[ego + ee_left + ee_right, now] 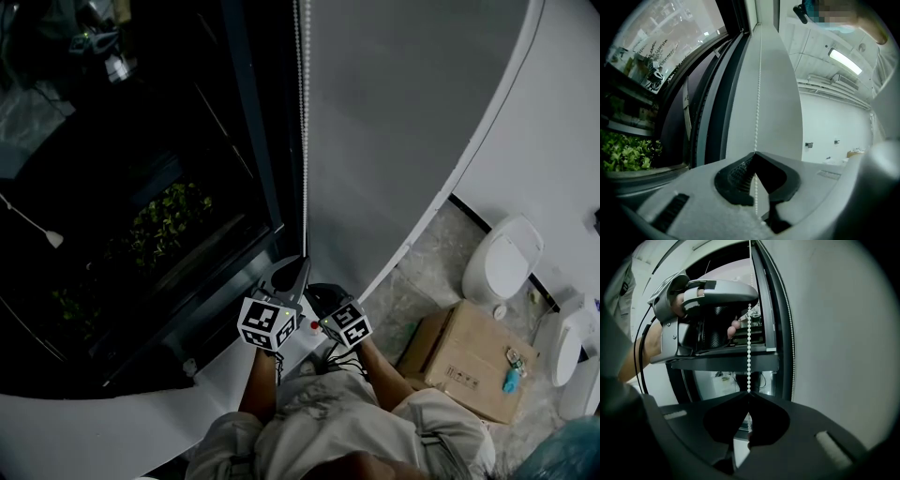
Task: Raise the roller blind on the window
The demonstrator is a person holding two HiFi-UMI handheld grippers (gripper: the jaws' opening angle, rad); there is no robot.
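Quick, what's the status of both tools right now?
Left tool: closed on the bead chain.
Right tool: closed on the bead chain too.

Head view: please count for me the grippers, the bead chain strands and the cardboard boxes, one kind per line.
Grippers: 2, the left gripper and the right gripper
Bead chain strands: 2
Cardboard boxes: 1
Total: 5
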